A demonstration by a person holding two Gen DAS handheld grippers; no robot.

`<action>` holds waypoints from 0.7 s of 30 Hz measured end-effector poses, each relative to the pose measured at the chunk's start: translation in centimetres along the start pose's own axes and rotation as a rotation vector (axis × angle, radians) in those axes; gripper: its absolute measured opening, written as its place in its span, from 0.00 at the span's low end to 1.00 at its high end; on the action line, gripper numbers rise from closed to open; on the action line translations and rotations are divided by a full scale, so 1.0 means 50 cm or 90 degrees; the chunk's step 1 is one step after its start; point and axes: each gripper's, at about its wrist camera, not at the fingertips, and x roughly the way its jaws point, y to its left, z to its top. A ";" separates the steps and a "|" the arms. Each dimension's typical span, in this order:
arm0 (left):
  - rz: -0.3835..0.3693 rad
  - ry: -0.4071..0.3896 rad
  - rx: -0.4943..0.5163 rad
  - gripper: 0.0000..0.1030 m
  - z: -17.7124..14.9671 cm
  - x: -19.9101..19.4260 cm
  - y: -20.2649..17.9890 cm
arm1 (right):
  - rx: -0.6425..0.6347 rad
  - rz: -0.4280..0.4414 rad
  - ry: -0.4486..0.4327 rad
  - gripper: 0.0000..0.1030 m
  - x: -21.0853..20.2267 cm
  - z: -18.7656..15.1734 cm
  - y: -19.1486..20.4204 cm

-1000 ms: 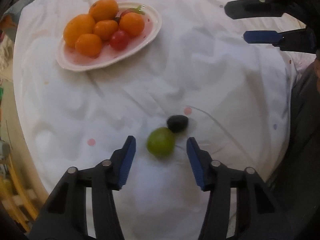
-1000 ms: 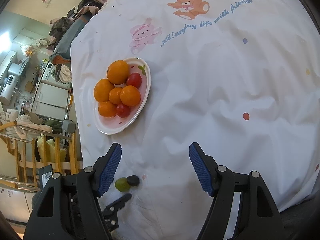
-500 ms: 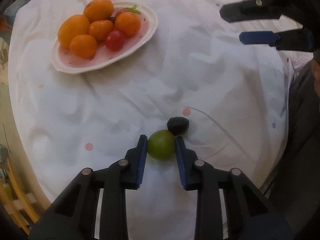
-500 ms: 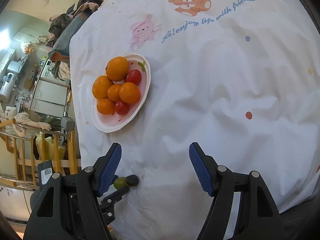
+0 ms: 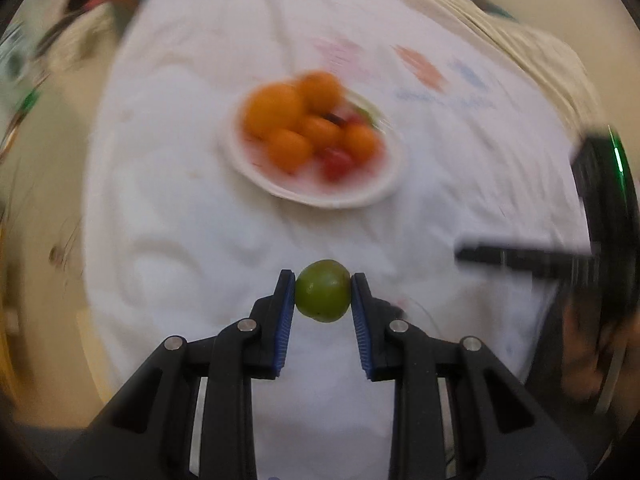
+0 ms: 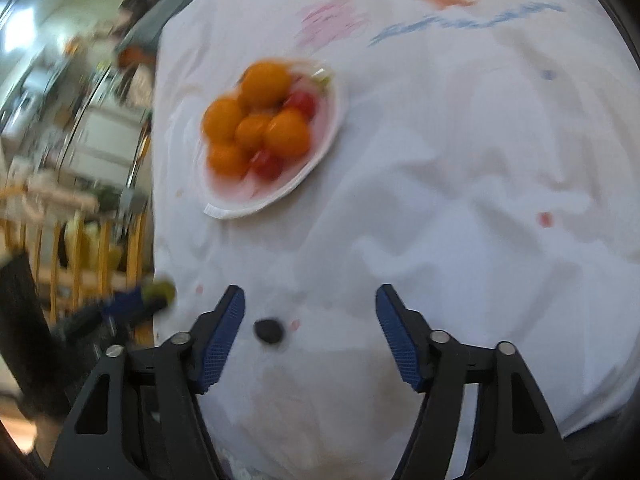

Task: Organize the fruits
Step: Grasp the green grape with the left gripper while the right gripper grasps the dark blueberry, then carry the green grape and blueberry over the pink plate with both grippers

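Left wrist view: my left tool (image 5: 323, 291) has its blue pads pinched against both sides of the green fruit (image 5: 323, 290), held above the white cloth (image 5: 192, 216) near the plate (image 5: 340, 196) of oranges and red tomatoes. My right tool (image 6: 310, 334) is spread wide and holds nothing, a small dark fruit (image 6: 269, 330) lying between its fingers

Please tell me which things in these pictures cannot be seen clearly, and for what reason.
- Fruits on the plate: motion-blurred in both views; the small dark piece between the oranges cannot be identified.
- Small dark fruit: too small and blurred to name; hidden in the left wrist view.
- Right hand-held gripper: left view cuts it off.
- Green fruit in left hand-held gripper: underside hidden.
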 end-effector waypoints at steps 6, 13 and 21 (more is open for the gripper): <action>0.036 -0.030 -0.066 0.24 0.001 -0.003 0.044 | -0.096 -0.015 0.065 0.50 0.074 -0.028 0.070; 0.066 -0.042 -0.064 0.24 0.000 -0.010 0.044 | -0.172 -0.067 0.080 0.44 0.129 -0.052 0.112; 0.066 -0.049 -0.069 0.24 0.009 -0.011 0.045 | -0.257 -0.143 0.065 0.23 0.152 -0.079 0.143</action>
